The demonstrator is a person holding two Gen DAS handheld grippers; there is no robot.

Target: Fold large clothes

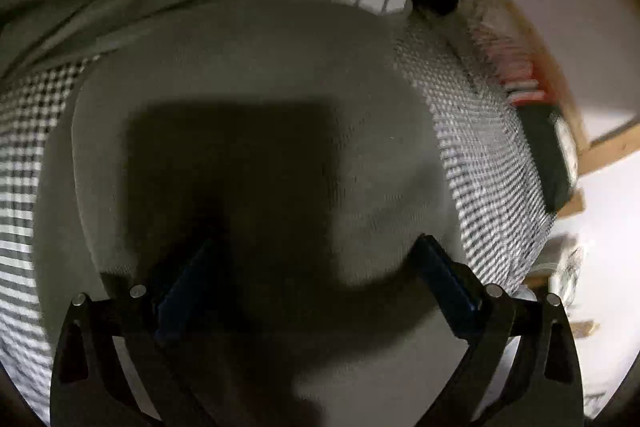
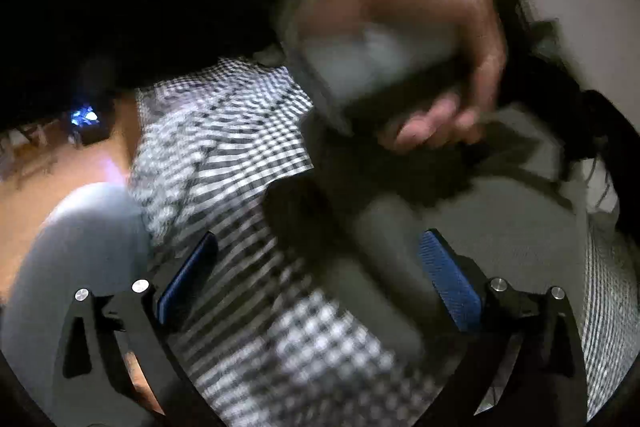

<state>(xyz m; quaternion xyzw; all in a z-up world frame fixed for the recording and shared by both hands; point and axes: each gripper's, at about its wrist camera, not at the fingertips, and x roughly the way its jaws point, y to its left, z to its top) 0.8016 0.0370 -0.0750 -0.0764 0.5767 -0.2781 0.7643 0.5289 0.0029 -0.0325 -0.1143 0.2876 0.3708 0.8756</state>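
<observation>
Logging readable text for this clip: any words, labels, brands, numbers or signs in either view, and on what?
None can be read.
Red and white items stacked past the checked cloth: any print is too blurred.
Dark object beside them: a pale mark on it, unreadable.
Grey-green garment: no print visible.
Both grippers, left and right: no markings visible on the fingers.

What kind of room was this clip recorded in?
Probably a bedroom at home. A grey-green garment lies on a checked bedcover, a shelf of books stands beside it, and there is wooden flooring. Both views are blurred.
</observation>
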